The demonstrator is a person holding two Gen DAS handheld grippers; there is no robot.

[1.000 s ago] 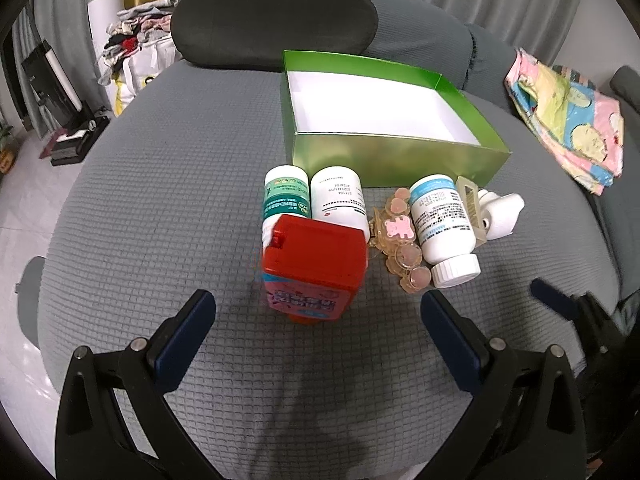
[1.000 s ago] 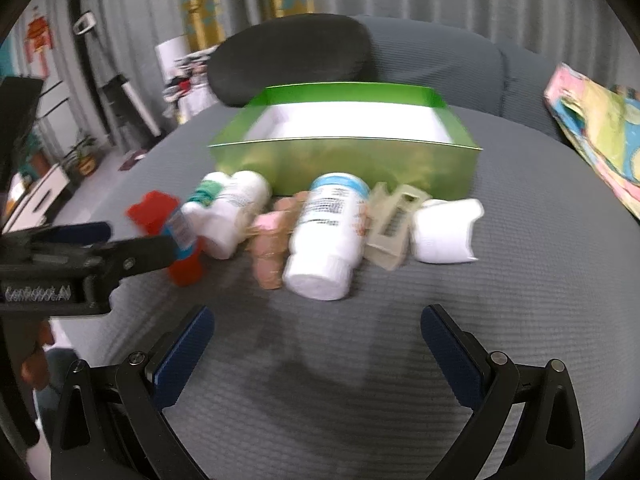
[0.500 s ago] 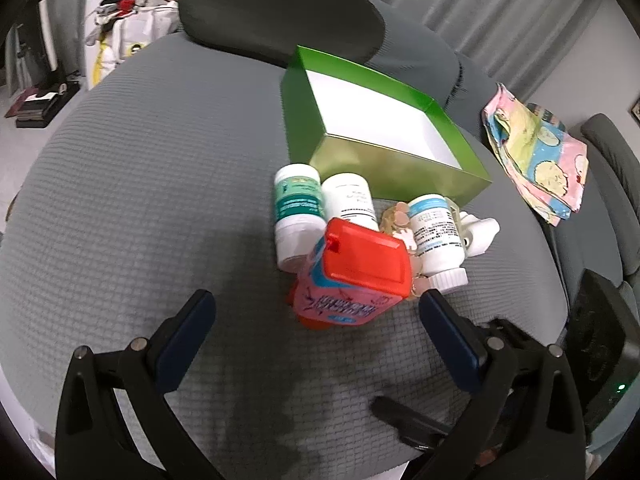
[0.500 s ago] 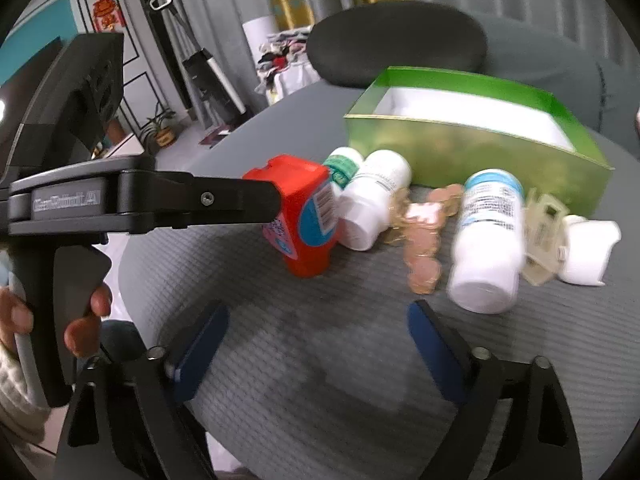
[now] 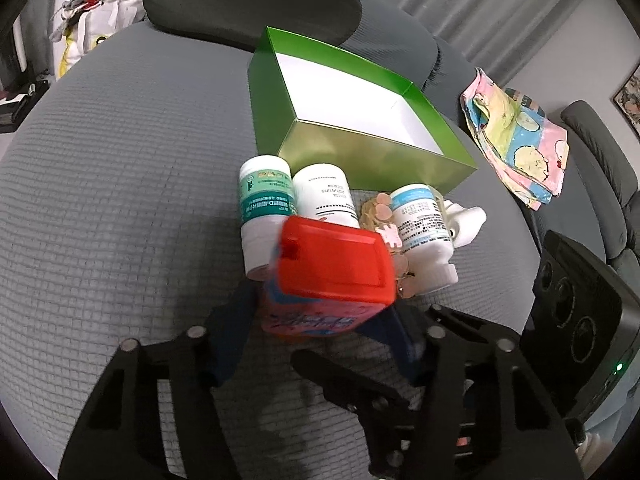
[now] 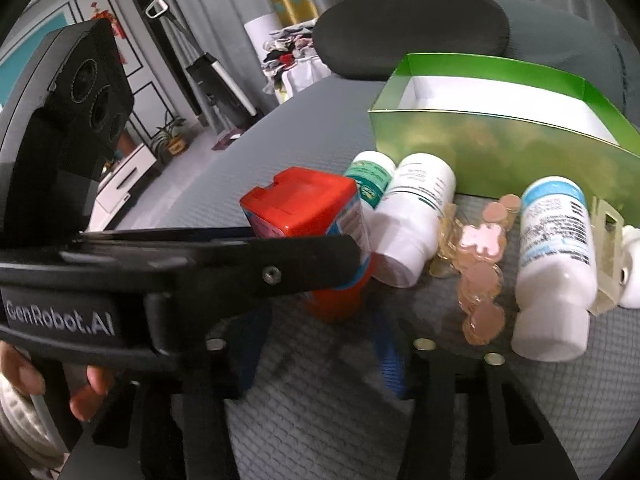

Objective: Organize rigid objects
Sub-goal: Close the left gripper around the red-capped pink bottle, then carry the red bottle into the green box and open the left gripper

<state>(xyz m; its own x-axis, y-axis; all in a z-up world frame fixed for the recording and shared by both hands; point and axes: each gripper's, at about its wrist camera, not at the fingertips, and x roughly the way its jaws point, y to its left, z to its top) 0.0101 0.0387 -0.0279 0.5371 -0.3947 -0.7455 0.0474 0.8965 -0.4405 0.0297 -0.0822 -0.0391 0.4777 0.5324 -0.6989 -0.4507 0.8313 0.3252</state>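
Note:
A red-capped container (image 5: 332, 268) stands upright on the grey cushion, also seen in the right wrist view (image 6: 312, 216). My left gripper (image 5: 316, 332) is shut on its lower body. My right gripper (image 6: 320, 356) has narrowed just in front of the container, its fingers partly hidden by the left gripper's arm (image 6: 224, 268). Behind lie a green-label bottle (image 5: 266, 208), a white bottle (image 5: 326, 196) and a blue-label bottle (image 5: 422, 228). An open green box (image 5: 368, 160) with a white inside sits behind them.
Pink tokens (image 6: 480, 276), a beige clip (image 6: 606, 256) and a small white object (image 5: 466, 220) lie among the bottles. A dark round cushion (image 5: 248, 0) sits behind the box. A patterned cloth (image 5: 516, 132) lies to the right.
My left gripper has moved forward and closed on the red-capped container. My right gripper has swung left toward the container and narrowed its fingers.

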